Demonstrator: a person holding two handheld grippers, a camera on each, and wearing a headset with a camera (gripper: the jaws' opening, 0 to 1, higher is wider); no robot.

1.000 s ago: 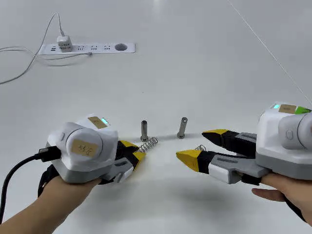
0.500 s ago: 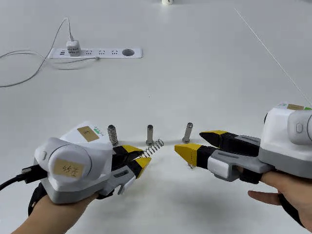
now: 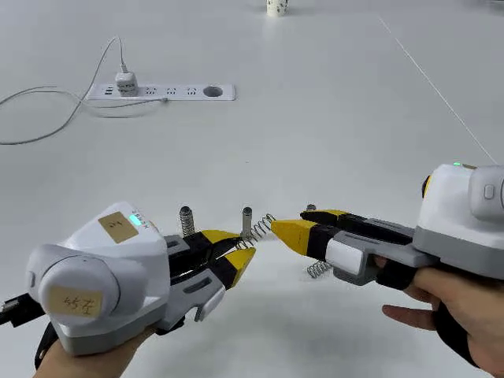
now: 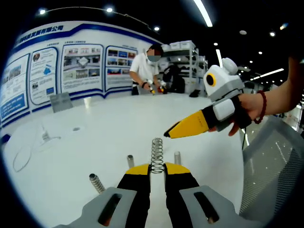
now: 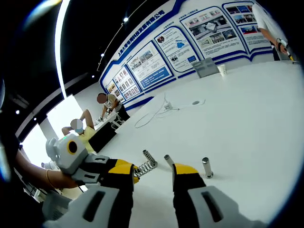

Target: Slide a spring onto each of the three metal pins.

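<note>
1. Head view: left gripper [image 3: 241,246] clamped on spring [image 3: 258,229], held just beside bare middle pin [image 3: 246,222]. Left pin [image 3: 187,220] already wearing a spring. Right gripper [image 3: 291,222] jaws parted, empty, with right pin [image 3: 311,209] mostly hidden behind. Loose spring [image 3: 318,268] lying on bench [image 3: 354,118] below it. Tan stickers on left gripper, handwriting unreadable. Power strip [image 3: 161,92] and paper cup [image 3: 276,6] well back, with wide bare surface between.
2. Left gripper view: spring upright between shut yellow tips, pins close ahead, right gripper's tip above. Wall posters [image 4: 80,61] too small to read.
3. Right gripper view: jaws spread, nothing gripped; three pins near, open bench beyond.
</note>
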